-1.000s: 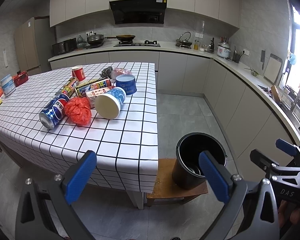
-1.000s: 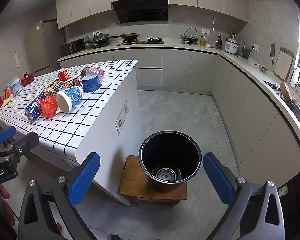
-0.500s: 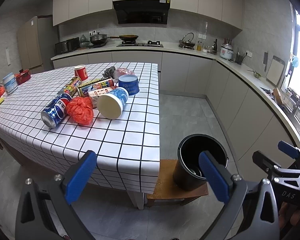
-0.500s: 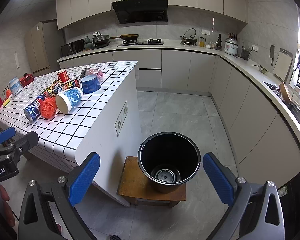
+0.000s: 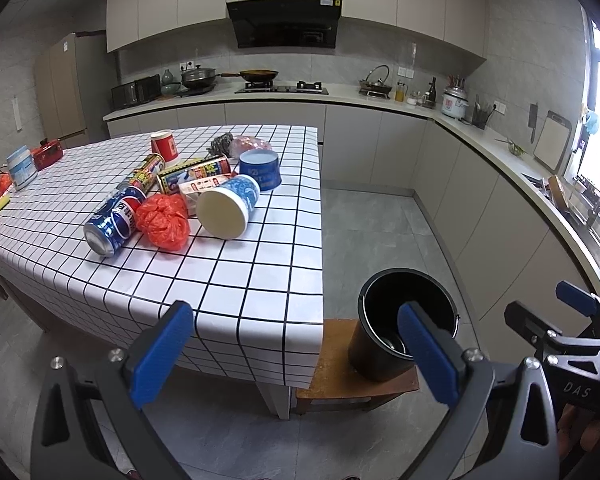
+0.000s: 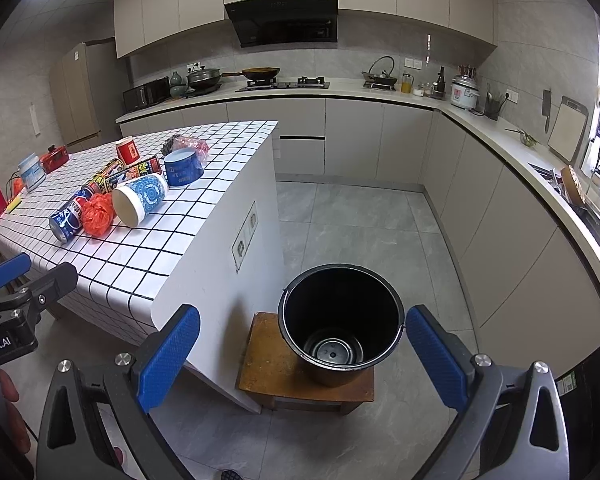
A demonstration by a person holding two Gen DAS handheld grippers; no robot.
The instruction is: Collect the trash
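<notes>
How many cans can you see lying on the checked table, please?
2: a blue cola can at the near left of the pile beside the orange bag, and a yellow-red can behind it. Others may be hidden in the pile.

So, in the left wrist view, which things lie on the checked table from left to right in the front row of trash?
Blue Pepsi can on its side → crumpled orange plastic bag → blue patterned paper cup on its side.

trash [image 5: 168, 200] on table [image 5: 260, 272] | bucket [image 6: 340, 320] on stool [image 6: 268, 368], right of table
</notes>
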